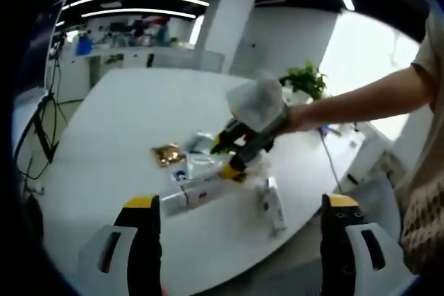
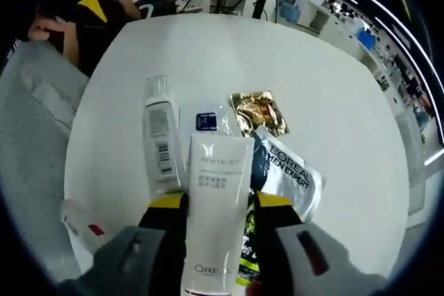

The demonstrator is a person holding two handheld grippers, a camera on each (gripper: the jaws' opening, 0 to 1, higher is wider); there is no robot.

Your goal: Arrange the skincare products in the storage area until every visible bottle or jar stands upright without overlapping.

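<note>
Skincare tube (image 2: 215, 209), white and flat, lies lengthwise between the right gripper's (image 2: 220, 206) yellow-tipped jaws, which are clamped on its sides just above the round white table (image 2: 333, 81). Beside it lies a white bottle (image 2: 159, 136) with a barcode, and under it a grey sachet (image 2: 295, 175). Farther off sit a small blue-labelled packet (image 2: 207, 122) and a gold foil packet (image 2: 260, 112). The left gripper (image 1: 243, 220) hangs clear of the table, jaws wide apart with nothing between them.

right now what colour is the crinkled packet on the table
Gold foil packet, clearest in the right gripper view.
</note>
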